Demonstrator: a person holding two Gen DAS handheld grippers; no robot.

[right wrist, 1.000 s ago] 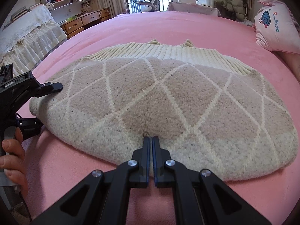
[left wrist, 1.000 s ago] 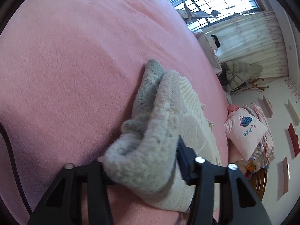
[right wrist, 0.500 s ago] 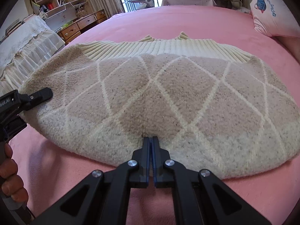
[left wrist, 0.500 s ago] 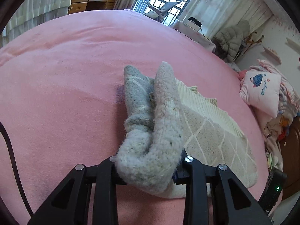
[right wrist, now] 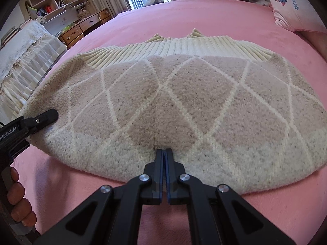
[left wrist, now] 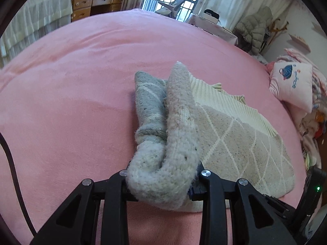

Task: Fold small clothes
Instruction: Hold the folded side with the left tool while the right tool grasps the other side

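Black hand-held gripper (right wrist: 164, 153), silver screws, blue pads

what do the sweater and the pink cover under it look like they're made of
Sweater: fuzzy knit, probably wool or acrylic; nap is visible on the beige diamonds, and the cream band is ribbed. Pink bed cover: seems to be soft matte fleece or plush, short-piled, no sheen.

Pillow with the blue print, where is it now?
The pillow lies at the far right of the pink bed in the left wrist view, beyond the sweater; the right wrist view shows it top right.
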